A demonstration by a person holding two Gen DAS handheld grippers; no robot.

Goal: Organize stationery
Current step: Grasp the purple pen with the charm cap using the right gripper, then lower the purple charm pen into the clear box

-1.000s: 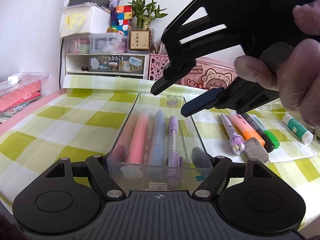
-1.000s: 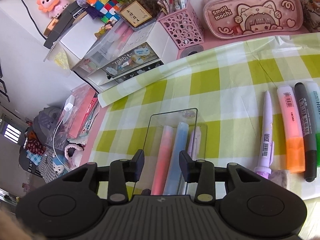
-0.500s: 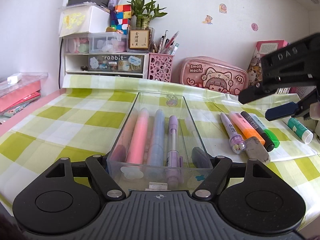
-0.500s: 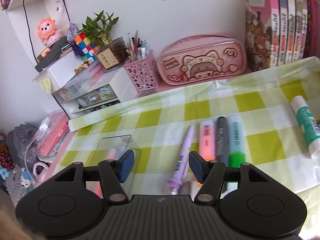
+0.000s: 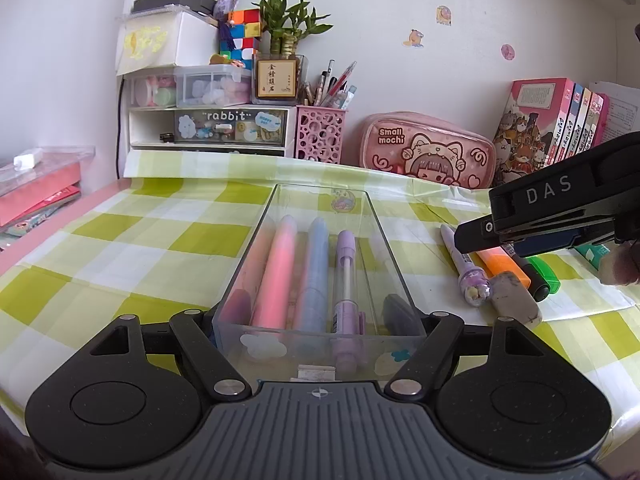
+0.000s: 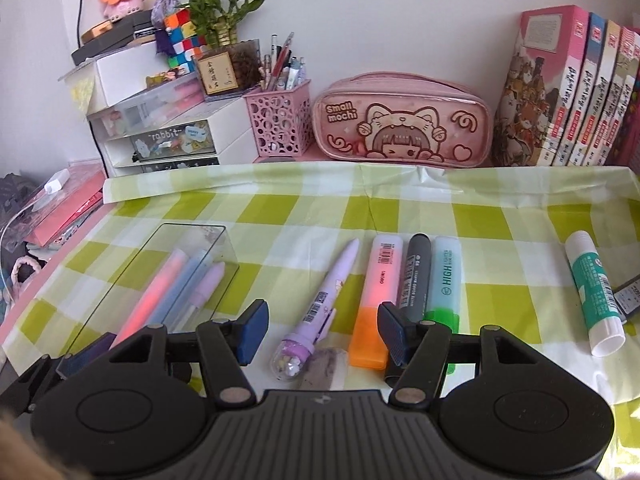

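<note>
A clear tray (image 5: 248, 264) lies on the green checked cloth with a pink pen (image 5: 276, 272), a blue pen (image 5: 316, 272) and a purple pen (image 5: 346, 276) inside. My left gripper (image 5: 318, 320) is shut on the tray's near end, one finger on each side wall. My right gripper (image 6: 323, 330) hangs open just above the loose items to the tray's right. A purple novelty pen (image 6: 320, 304) and a grey eraser (image 6: 324, 368) lie below the gap between its fingers. An orange highlighter (image 6: 378, 300), a black marker (image 6: 416, 276) and a green highlighter (image 6: 444, 280) lie alongside.
A glue stick (image 6: 596, 292) lies further right. Along the back wall stand a drawer unit (image 6: 168, 140), a pink pen cup (image 6: 280, 120), a pink pencil case (image 6: 404, 124) and books (image 6: 568, 92). Red boxes (image 5: 36, 192) sit at the left edge.
My right gripper has swung from above the tray to the right, over the loose pens, rolled level and opened wider. The left gripper and tray have stayed still.
</note>
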